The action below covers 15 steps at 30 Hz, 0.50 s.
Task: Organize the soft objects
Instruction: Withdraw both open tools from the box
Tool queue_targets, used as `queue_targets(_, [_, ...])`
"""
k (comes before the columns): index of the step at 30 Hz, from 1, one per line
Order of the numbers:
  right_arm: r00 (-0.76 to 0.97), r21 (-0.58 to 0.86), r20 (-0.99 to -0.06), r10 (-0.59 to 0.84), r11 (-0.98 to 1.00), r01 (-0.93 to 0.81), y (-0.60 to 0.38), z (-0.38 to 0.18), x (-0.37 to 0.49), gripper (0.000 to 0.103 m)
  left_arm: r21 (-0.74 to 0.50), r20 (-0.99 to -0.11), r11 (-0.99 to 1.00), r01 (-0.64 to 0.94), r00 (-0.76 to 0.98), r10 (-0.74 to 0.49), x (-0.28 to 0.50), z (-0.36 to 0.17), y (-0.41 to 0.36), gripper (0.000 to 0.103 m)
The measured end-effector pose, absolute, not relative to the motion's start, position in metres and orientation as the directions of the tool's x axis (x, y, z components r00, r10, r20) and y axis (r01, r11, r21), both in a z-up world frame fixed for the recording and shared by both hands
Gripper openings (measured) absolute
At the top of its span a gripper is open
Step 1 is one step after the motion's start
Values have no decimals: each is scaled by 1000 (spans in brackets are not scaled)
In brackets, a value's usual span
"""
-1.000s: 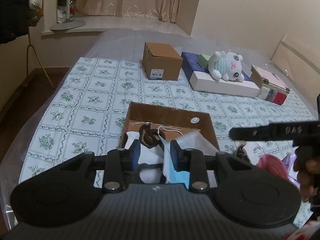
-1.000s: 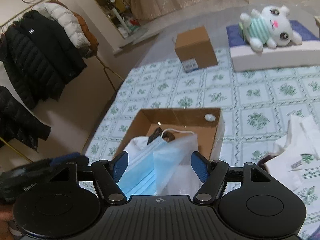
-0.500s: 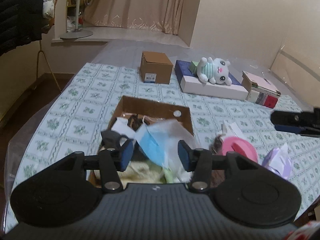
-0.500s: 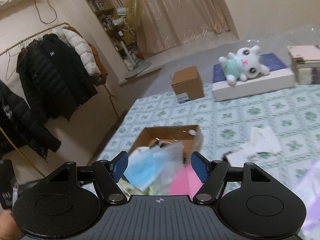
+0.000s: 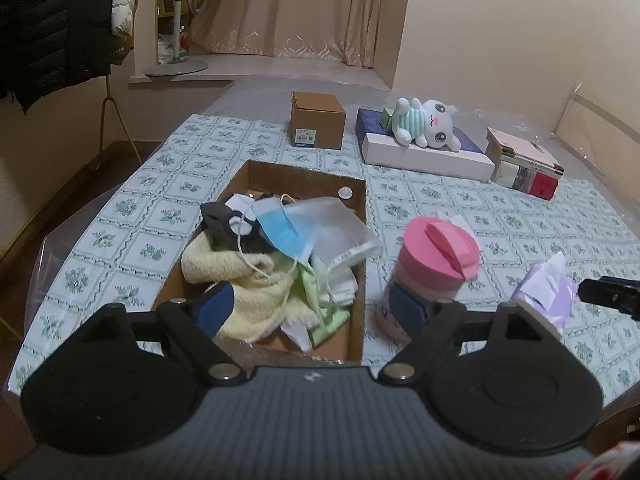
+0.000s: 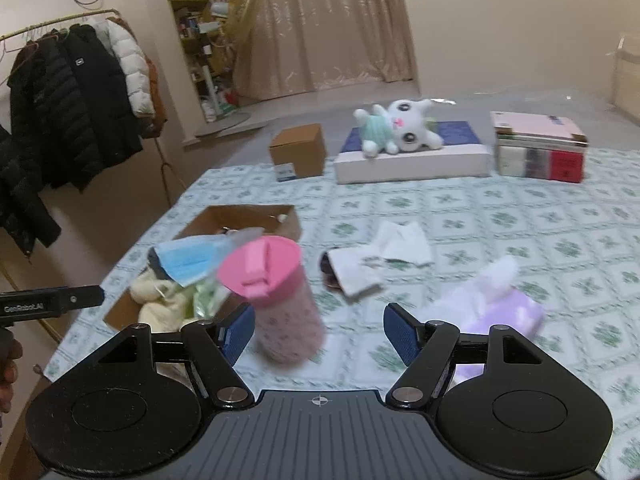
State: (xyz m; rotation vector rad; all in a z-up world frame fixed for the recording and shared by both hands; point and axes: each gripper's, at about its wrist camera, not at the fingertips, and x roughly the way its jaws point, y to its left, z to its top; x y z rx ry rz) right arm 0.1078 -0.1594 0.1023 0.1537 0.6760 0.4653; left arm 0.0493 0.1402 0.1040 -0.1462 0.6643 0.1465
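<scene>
Left claw (image 5: 308, 310) is opening, empty — right claw (image 6: 319, 330) spread, empty; "GenRobot.AI" reads on the black bar (image 6: 52, 303) at far left.

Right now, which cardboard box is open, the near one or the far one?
The near cardboard box, beside the pink cup: its top is open, with a blue mask and cloths piled inside. The small far box, left of the plush toy, is closed.

place: home bedroom | signs: coat rack (image 6: 76, 92), curtains (image 5: 288, 8) (floor-length), plush toy (image 5: 426, 122)
</scene>
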Motion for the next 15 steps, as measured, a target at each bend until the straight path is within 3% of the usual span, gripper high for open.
queue_targets(15, [708, 316, -570, 417, 907, -280, -210, 97, 82, 72, -93, -635, 985, -147, 771, 55, 28, 92, 104, 88])
